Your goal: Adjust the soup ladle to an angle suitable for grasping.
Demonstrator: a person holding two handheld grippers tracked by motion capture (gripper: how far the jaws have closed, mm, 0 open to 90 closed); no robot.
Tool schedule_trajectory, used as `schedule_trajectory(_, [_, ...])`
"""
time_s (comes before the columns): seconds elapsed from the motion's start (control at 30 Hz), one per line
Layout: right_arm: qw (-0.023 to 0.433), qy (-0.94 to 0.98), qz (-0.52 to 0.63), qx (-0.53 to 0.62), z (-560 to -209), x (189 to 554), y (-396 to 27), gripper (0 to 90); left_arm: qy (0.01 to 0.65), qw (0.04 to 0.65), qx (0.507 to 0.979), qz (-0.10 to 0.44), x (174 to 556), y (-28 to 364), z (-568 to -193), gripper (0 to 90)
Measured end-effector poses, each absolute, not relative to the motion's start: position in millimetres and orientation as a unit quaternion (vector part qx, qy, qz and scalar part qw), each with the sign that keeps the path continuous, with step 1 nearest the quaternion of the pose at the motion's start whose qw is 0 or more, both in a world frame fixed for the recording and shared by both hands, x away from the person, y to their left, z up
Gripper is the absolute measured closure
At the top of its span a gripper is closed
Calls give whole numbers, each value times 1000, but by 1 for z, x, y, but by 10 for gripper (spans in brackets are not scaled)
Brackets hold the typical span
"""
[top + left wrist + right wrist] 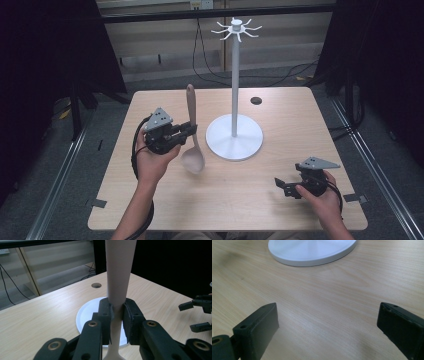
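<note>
table (165, 200): light wood top, rounded corners, small round dark hole (256, 100) near far edge | floor: grey, black cables (205, 70) trailing behind table, metal rails (372, 170) running along both sides | backdrop: black curtains (45, 50) left and right, pale wall panels (160, 35) beyond

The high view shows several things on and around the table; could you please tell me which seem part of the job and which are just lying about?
Seemingly part of the job:
- spoon, gripped by the left gripper
- white hook stand
- right gripper, jaws open

Lying about:
- cables on the floor
- table's dark grommet hole
</note>
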State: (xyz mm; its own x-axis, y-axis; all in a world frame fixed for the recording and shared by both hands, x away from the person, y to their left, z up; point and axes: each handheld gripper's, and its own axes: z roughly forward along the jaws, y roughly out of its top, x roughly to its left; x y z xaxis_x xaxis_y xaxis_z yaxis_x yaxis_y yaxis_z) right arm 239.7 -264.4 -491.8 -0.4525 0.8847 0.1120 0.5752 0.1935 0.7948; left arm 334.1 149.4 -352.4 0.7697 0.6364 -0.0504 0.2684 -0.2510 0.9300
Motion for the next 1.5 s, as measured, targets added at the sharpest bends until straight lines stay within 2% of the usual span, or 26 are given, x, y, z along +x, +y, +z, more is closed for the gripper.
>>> schedule_trajectory(1.5, [188, 746, 412, 487, -490, 239, -264, 28, 275, 548, 771, 172, 360, 111, -297, 778])
